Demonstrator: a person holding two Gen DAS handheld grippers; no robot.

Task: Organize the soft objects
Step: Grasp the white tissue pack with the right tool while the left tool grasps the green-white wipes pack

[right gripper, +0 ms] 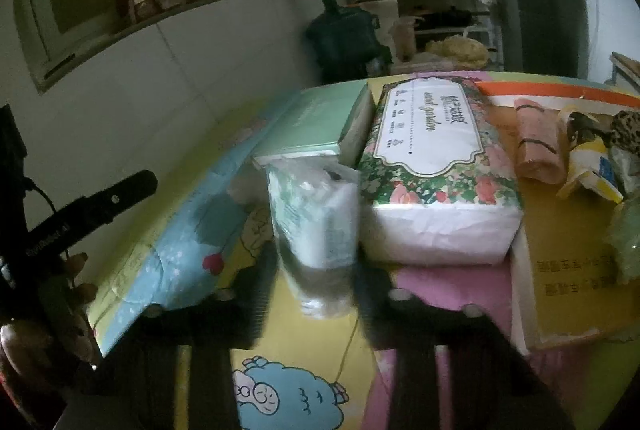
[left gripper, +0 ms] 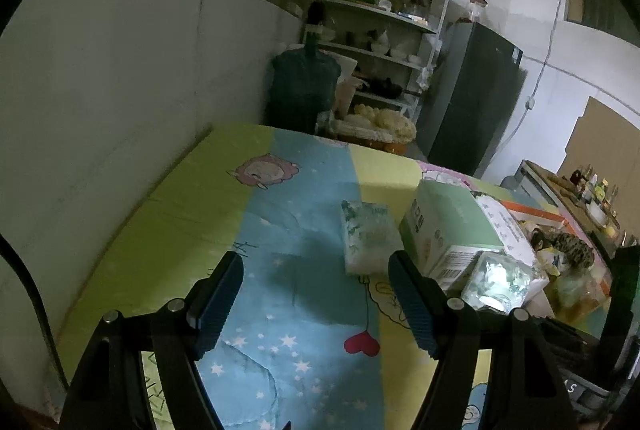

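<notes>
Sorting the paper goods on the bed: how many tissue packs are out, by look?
Small clear-wrapped tissue packs: 2
Green tissue pack: 1
Floral tissue pack: 1
Total: 4

"secret garden" in cursive on the white label of the floral tissue pack, Chinese characters there too small to read

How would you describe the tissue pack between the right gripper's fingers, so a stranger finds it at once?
On the cartoon bedsheet, the small tissue pack stands before the green pack, left of the floral pack. Only it is in clear crinkled plastic, upright, in the right gripper.
</notes>
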